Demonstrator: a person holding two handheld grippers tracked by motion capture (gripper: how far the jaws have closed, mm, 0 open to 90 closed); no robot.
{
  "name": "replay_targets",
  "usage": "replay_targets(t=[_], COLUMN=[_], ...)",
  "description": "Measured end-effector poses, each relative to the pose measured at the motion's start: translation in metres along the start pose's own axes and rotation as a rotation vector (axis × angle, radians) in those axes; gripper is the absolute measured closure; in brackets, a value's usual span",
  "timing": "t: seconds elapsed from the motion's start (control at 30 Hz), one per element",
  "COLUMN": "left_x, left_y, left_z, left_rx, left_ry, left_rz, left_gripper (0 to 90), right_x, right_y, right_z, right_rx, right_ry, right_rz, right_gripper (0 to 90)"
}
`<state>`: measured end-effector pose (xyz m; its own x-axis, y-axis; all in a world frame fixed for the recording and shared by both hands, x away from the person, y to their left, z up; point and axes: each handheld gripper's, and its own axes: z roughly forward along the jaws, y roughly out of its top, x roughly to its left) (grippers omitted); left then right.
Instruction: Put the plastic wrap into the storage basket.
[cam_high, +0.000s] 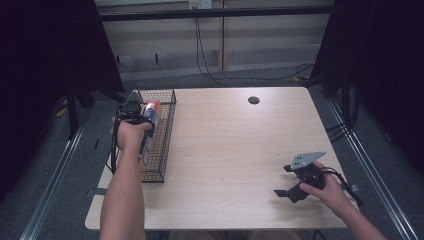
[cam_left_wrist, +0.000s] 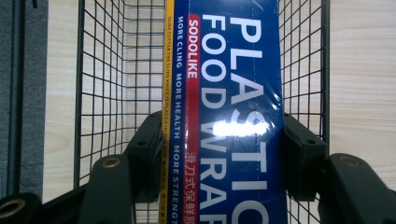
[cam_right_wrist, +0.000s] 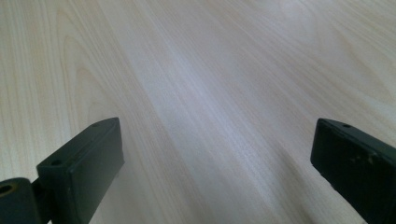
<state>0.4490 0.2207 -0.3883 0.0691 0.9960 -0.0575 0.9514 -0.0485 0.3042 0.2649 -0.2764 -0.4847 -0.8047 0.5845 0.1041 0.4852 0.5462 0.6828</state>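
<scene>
left gripper (cam_high: 134, 116): at far-left of the table, over the wire basket; jaws clamped on both long sides of the food wrap box, pads pressing the box, as the left gripper view shows.
food wrap box (cam_left_wrist: 229, 112): long blue carton, red stripe and yellow edge along one side, white lettering "PLASTIC FOOD WRAP"; glossy glare patch mid-box; held lengthwise above the basket; in the high view its red and blue end (cam_high: 151, 111) pokes out just past the hand.
wire basket (cam_high: 165, 135): black mesh, rectangular, long axis running near to far along the left table edge; in the left gripper view its grid (cam_left_wrist: 107, 84) sits under and on both sides of the box; cannot tell if the box touches the mesh floor.
right gripper (cam_high: 286, 180): near-right of the table, low over the wood, grey plate on top; jaws spread wide, nothing between them, bare wood grain in the gap.
table (cam_high: 235, 150): light wood top; small dark round hole (cam_high: 253, 100) at far centre.
gap between grippers: well apart, left one far-left, right one near-right.
</scene>
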Motion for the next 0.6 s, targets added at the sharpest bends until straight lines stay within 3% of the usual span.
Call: replay_targets(t=[0.6], left_x=[0.0067], left_y=[-0.0019], left_z=[0.01], left_rx=[0.016], left_ry=[0.003], left_rz=[-0.009], left_gripper=[42.3], right_x=[0.0], right_y=[0.0031], right_z=[0.0033], right_rx=[0.003], right_ry=[0.003], right_rz=[-0.002], right_gripper=[2.2])
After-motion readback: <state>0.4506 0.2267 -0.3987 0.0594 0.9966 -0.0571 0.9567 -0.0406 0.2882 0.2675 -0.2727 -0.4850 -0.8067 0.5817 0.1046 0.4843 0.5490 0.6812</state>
